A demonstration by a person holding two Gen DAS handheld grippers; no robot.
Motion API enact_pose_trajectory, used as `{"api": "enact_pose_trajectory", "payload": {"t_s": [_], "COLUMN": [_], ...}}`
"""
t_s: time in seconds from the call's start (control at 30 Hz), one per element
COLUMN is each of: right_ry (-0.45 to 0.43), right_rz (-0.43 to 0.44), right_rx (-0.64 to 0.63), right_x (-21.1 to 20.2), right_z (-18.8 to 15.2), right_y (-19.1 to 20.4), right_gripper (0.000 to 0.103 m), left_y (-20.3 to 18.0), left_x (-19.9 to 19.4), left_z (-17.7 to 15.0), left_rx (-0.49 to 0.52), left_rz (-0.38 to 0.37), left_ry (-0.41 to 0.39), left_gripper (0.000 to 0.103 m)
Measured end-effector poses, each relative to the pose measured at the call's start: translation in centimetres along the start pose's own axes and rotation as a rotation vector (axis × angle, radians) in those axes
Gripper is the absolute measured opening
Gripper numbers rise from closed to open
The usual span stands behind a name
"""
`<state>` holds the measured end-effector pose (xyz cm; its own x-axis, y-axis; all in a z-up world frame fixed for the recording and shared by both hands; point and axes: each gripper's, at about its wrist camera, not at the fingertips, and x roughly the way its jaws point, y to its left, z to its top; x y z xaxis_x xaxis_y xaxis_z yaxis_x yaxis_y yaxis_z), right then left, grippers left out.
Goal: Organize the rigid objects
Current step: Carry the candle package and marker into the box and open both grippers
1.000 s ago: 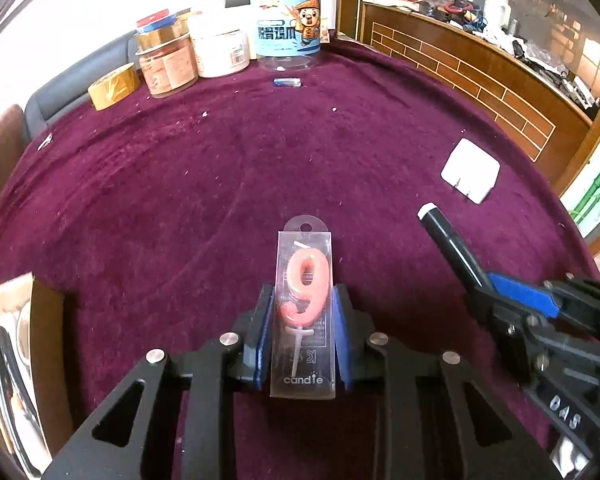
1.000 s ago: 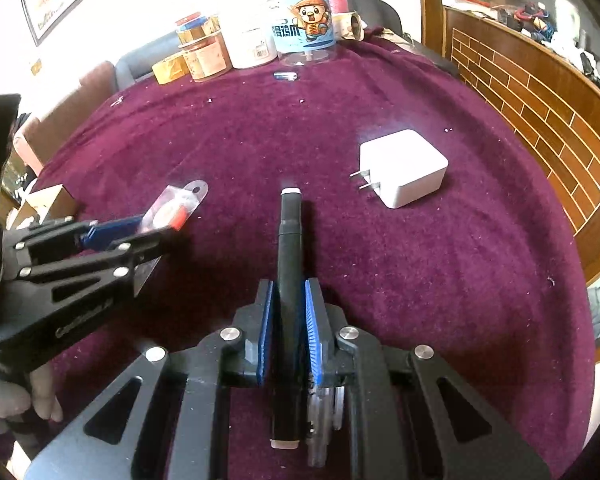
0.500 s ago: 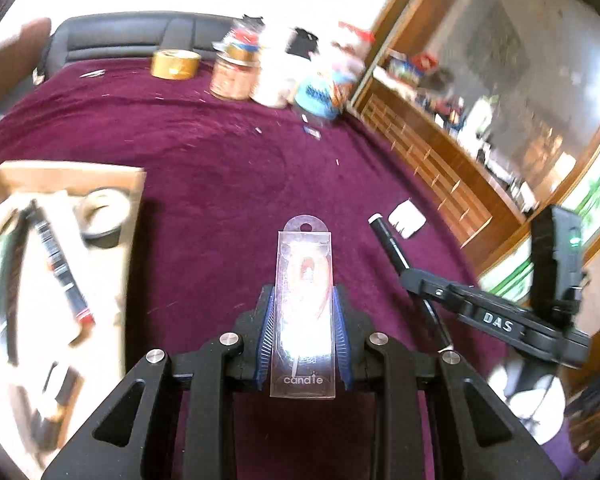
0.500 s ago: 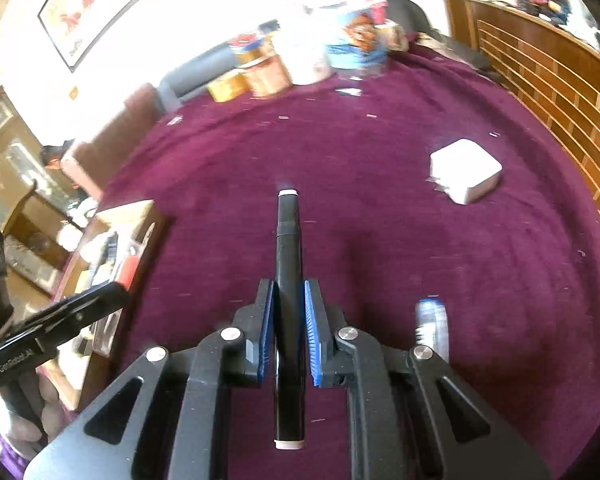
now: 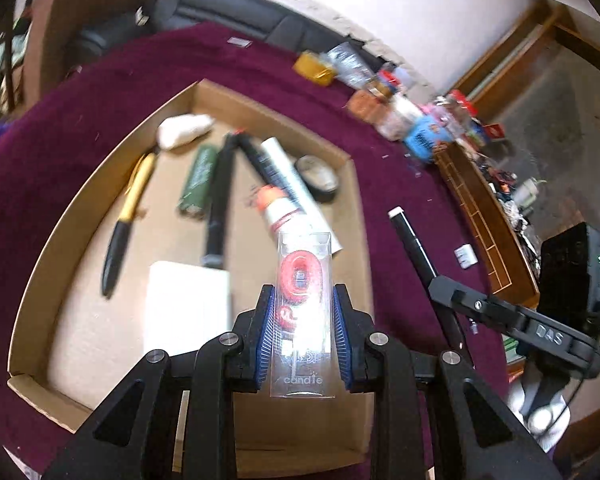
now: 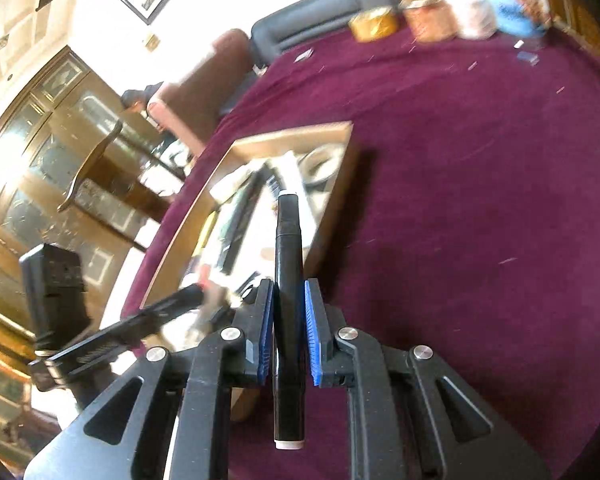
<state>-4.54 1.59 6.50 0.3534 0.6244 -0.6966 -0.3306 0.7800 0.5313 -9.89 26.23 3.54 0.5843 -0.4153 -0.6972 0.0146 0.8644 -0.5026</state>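
My left gripper (image 5: 303, 336) is over the near part of the box (image 5: 356, 216) and holds the candle pack (image 5: 303, 312) between its pads, and my right gripper (image 6: 287, 332) is off to its right, over the table cloth (image 6: 480, 208), holding the marker (image 6: 288, 280) with its tip over the box's right wall. In the box lie a pen (image 5: 126, 216) on the left, a tube (image 5: 278, 210) in the middle, a tape roll (image 5: 318, 178) in the far right corner and a flat pad (image 5: 188, 304) near me. Behind the box, at the far edge of the table, stand jars (image 5: 396, 116) in a row, and a plug (image 5: 465, 257) lies alone far to the right.
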Motion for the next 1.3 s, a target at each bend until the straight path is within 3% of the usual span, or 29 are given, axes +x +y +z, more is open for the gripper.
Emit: {"api": "enact_pose_trajectory", "payload": {"t_s": [0.2,0.53,0.7,0.8,0.87,1.03,1.17,1.3], "right_ry": [0.054,0.067,0.063,0.060,0.056,0.051,0.044,-0.001], "right_rz": [-0.006,-0.064,-0.120,-0.149,-0.178,-0.197,-0.200,-0.208], "right_rx": [0.020,0.040,0.008,-0.011,-0.028,-0.022,-0.042,-0.067], "right_x": [3.4,4.5,5.2,5.4,5.6,5.8,6.0,5.4], "right_z": [-0.7,-0.8,-1.1,-1.3,-1.4,-1.5,-1.7,-1.8], "right_y": [2.0,2.5,3.8,4.5,4.9,5.0,5.7,6.3], "right_gripper": [0.013,0.013,0.013,0.013,0.014,0.027,0.041,0.041], "left_y": [0.7,-0.3,-0.3,0.1,0.5,1.3,1.5,0.5], "left_x": [1.3,2.6,2.5,1.0,-0.3,-3.8,-5.5,-7.0], "left_z": [0.0,1.4,1.5,1.3,1.2,1.1,1.1,0.5], "left_rx": [0.021,0.162,0.150,0.115,0.102,0.072,0.068,0.123], "left_rz": [0.047,0.177,0.151,0.116,0.127,0.135,0.151,0.239], "left_ry": [0.017,0.014,0.016,-0.025,-0.066,-0.181,-0.242,-0.334], "left_gripper": [0.023,0.025,0.038,0.043,0.051,0.064,0.064,0.065]}}
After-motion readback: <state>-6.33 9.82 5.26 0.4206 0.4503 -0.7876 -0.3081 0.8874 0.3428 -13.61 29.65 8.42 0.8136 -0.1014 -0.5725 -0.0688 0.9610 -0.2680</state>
